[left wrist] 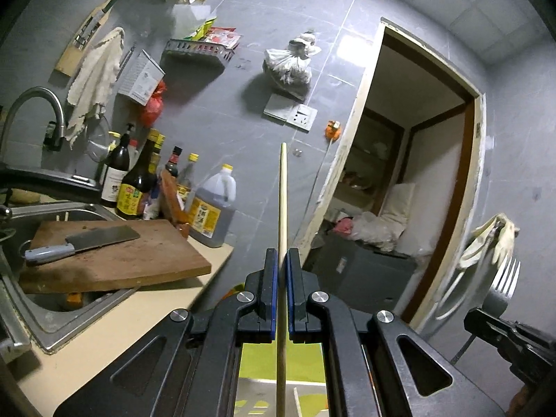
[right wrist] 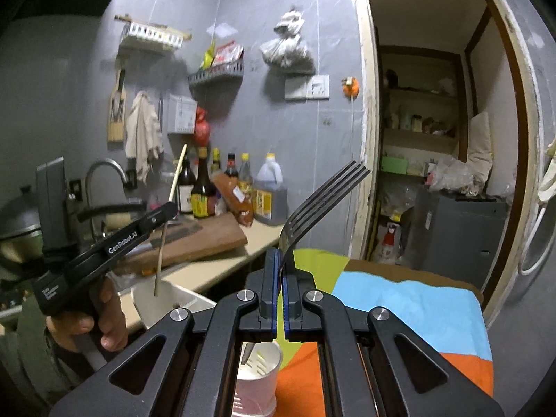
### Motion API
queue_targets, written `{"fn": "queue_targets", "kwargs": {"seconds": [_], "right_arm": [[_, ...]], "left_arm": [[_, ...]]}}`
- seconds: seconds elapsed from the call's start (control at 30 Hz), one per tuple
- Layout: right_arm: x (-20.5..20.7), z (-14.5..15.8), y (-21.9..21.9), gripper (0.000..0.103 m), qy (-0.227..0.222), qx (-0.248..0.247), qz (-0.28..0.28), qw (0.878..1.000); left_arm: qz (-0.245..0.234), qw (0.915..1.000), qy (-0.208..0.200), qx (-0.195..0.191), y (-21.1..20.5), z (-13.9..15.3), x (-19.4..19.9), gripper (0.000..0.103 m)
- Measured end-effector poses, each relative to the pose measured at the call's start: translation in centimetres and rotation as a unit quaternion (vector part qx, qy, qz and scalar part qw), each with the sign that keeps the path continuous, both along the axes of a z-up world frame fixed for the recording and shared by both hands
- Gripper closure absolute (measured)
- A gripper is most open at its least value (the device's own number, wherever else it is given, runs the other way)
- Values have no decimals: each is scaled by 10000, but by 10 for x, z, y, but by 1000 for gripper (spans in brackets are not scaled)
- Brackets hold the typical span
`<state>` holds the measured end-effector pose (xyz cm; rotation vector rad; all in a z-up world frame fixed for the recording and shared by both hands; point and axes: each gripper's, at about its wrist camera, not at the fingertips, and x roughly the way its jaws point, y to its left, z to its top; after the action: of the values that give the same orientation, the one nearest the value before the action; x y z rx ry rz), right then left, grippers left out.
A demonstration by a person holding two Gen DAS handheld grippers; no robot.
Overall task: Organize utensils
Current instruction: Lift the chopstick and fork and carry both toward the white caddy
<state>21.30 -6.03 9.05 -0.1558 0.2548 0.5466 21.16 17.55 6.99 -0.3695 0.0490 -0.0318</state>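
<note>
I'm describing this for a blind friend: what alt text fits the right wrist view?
The right gripper pinches a dark fork, tines up, above a white slotted cup on a colourful cloth. At left, the left gripper holds a chopstick before a kitchen counter.

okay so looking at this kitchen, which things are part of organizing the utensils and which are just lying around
Part of the job:
chopstick in left gripper
fork in right gripper
white holder cup

Lying about:
cleaver
cutting board
sauce bottles
hanging towel

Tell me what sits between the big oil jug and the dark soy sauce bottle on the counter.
In the left wrist view, a reddish-brown packet leans between the oil jug and the soy sauce bottle, with smaller condiment bottles behind it.
</note>
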Motion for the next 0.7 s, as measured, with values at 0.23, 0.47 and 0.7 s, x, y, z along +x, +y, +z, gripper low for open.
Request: {"fn": "queue_targets", "kwargs": {"seconds": [0.23, 0.47, 0.7], "right_arm": [[10, -25, 10, 102, 289, -216, -61, 9993], [11, -40, 18, 102, 494, -264, 22, 9984], [14, -49, 16, 100, 784, -140, 137, 9967]], "left_arm": [[122, 9992, 17, 374, -19, -21, -5, 100], [181, 9979, 200, 593, -29, -35, -16, 100], [75, 9973, 556, 467, -28, -43, -21, 100]]}}
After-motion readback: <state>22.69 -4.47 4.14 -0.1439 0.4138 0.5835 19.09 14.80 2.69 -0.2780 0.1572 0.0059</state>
